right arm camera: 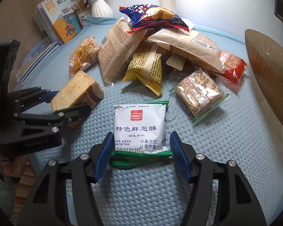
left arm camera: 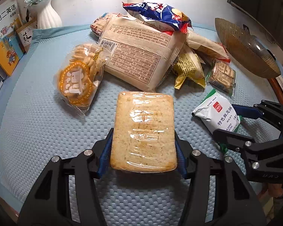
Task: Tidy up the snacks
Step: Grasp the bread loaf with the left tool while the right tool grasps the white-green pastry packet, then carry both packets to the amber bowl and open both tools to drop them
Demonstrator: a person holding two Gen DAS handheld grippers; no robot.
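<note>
My left gripper (left arm camera: 143, 156) is shut on a clear-wrapped slab of bread (left arm camera: 144, 130), its blue pads pressed against both long sides; the bread also shows in the right wrist view (right arm camera: 75, 92). My right gripper (right arm camera: 141, 156) is open around a white and green scallion biscuit packet (right arm camera: 139, 128), which lies on the blue mat (right arm camera: 217, 160) with a gap at the right pad. The same packet shows in the left wrist view (left arm camera: 218, 114). A heap of snacks lies beyond: a blue chip bag (left arm camera: 158, 15), a large tan bag (left arm camera: 139, 56), a yellow packet (right arm camera: 147, 69).
A ribbed gold bowl (right arm camera: 269, 79) stands at the right. A bag of orange sticks (left arm camera: 81, 77), a green-edged cracker pack (right arm camera: 200, 96) and a red packet (right arm camera: 232, 67) lie around the heap. Books (right arm camera: 64, 17) and a white vase (right arm camera: 101, 5) line the back left.
</note>
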